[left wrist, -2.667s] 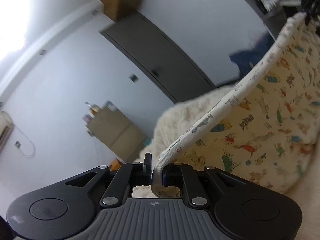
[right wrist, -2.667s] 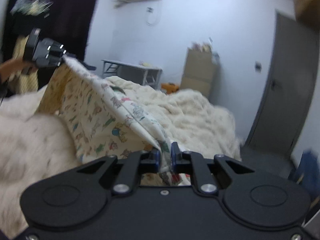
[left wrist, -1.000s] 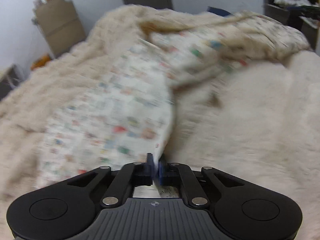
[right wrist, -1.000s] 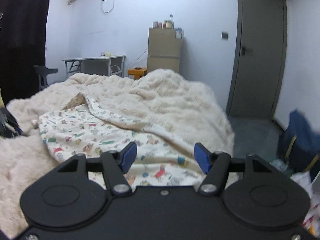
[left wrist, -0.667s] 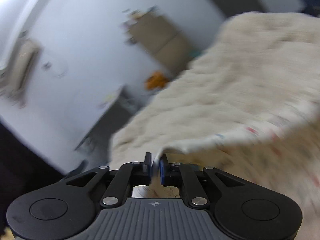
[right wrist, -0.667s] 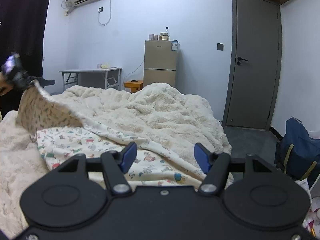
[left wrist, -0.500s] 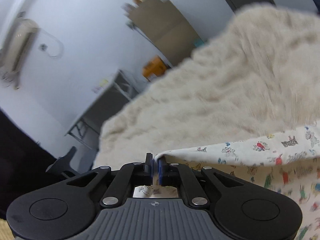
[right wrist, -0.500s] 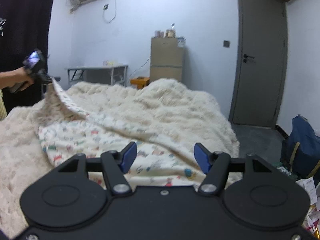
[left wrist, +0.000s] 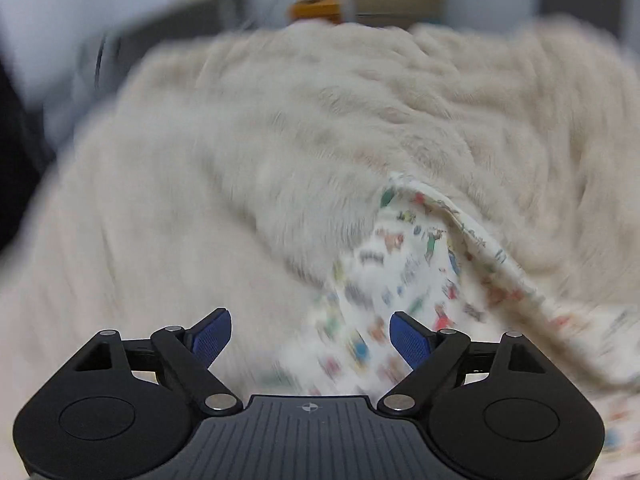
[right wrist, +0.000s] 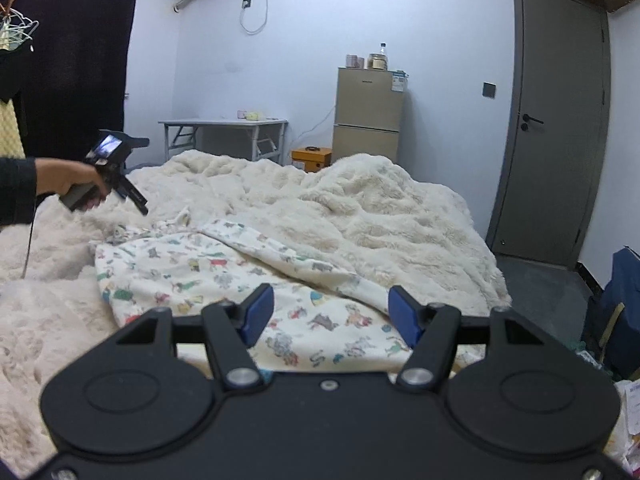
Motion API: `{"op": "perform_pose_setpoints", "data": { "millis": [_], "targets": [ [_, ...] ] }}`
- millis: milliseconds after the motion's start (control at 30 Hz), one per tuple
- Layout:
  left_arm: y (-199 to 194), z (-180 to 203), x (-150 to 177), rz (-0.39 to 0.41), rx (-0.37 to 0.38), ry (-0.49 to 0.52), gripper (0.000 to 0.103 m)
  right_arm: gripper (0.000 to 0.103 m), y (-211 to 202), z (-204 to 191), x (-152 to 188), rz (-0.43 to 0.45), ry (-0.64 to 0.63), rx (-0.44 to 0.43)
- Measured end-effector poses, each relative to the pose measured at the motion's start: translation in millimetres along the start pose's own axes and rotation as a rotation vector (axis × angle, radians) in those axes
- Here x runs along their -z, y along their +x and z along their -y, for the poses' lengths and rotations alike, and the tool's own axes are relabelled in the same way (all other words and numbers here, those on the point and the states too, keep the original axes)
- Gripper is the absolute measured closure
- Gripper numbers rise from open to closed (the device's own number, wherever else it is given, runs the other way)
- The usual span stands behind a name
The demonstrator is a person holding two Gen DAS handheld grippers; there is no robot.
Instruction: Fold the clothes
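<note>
Opening left gripper above printed garment, fingers touching nothing

I see a bed covered by a thick, fluffy cream blanket, rumpled into soft ridges; on the blanket lies a cream garment printed with small coloured animals, spread loosely towards my near side, one edge folded over on itself; in my left wrist view the garment is blurred, a fold lying on the blanket.
</note>
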State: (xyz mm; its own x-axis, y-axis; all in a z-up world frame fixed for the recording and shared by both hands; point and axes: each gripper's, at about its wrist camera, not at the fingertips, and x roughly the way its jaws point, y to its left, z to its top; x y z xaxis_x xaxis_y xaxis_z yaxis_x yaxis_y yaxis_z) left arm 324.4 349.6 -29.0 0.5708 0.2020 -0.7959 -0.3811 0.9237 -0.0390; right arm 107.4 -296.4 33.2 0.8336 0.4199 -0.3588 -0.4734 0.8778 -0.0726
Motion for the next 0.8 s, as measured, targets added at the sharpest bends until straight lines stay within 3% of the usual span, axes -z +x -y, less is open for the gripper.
{"op": "perform_pose_setpoints", "data": {
  "millis": [100,167,300,400,433,500,633,700,800],
  "targets": [
    [-17.2,-68.9,41.2,0.054,0.182,-0.34,0.023,0.041,-5.7,-7.8,-0.1,0.018,-0.021,-0.016],
    [-8.8,-83.5,53.7,0.052,0.231,-0.427,0.04,0.041,-10.4,-13.7,0.5,0.028,-0.038,-0.022],
    [18.6,-78.7,72.8,0.044,0.336,-0.473,0.051,0.041,-14.3,-19.7,0.7,0.039,-0.06,-0.026],
    [25.1,-67.9,75.0,0.06,0.345,-0.438,0.081,0.041,-15.3,-21.3,-0.2,0.042,-0.073,-0.022],
    [25.0,-63.5,74.1,0.072,0.318,-0.416,0.102,0.041,-15.7,-21.9,-0.5,0.042,-0.078,-0.021],
    [17.0,-62.7,73.7,0.117,0.293,-0.41,0.102,0.041,-13.5,-20.4,-1.0,0.039,-0.069,-0.018],
    [-24.3,-83.2,78.5,0.217,0.345,-0.475,0.103,0.041,-11.3,-18.7,-0.7,0.032,-0.054,-0.016],
    [-38.2,-93.1,85.9,0.239,0.351,-0.487,0.103,0.041,-13.3,-19.2,-1.0,0.035,-0.053,-0.018],
    [-38.7,-104.0,98.3,0.216,0.294,-0.483,0.103,0.041,-15.0,-19.8,-3.5,0.044,-0.049,-0.029]
  ]
}}
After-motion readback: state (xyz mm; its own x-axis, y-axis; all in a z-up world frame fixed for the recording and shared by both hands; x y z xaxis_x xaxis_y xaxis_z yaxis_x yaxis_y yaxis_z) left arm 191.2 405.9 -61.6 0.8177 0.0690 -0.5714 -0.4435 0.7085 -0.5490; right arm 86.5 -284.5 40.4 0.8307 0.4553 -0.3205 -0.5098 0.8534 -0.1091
